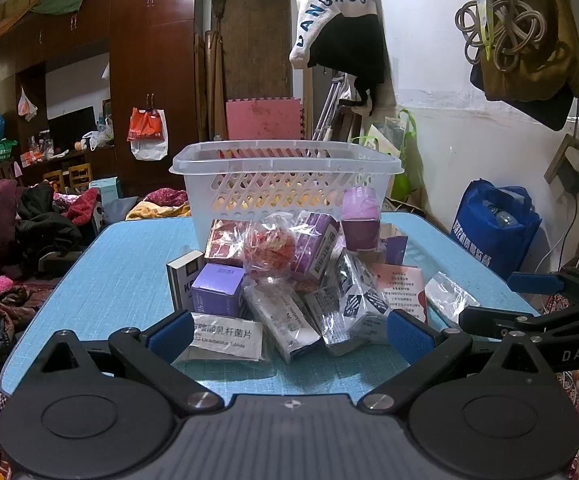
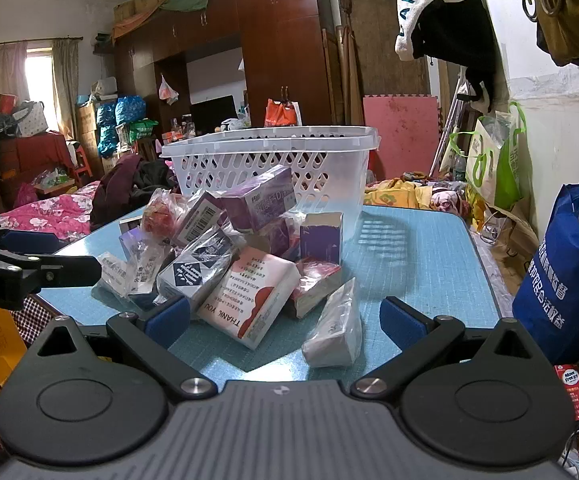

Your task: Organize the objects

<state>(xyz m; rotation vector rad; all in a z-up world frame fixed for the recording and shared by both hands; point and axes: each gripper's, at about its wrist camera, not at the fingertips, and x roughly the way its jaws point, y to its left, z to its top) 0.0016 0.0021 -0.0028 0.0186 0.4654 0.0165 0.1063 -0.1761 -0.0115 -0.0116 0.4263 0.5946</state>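
A pile of boxes and plastic-wrapped packets lies on the blue table (image 1: 129, 248), in front of a clear plastic basket (image 1: 285, 160). The basket also shows in the right wrist view (image 2: 269, 140). The pile holds a purple box (image 1: 217, 288), a white Lactobacillus box (image 1: 225, 340), a pink "THANK YOU" packet (image 2: 249, 292) and a clear-wrapped packet (image 2: 333, 324). My left gripper (image 1: 289, 332) is open and empty at the near edge, just short of the pile. My right gripper (image 2: 285, 320) is open and empty, its fingers either side of the pink packet and the clear-wrapped packet.
The right gripper's fingers (image 1: 529, 300) reach in from the right in the left wrist view. A blue bag (image 2: 561, 280) stands right of the table. A bed with clothes (image 1: 17, 240) lies left. The wall (image 1: 469, 140) is close on the right.
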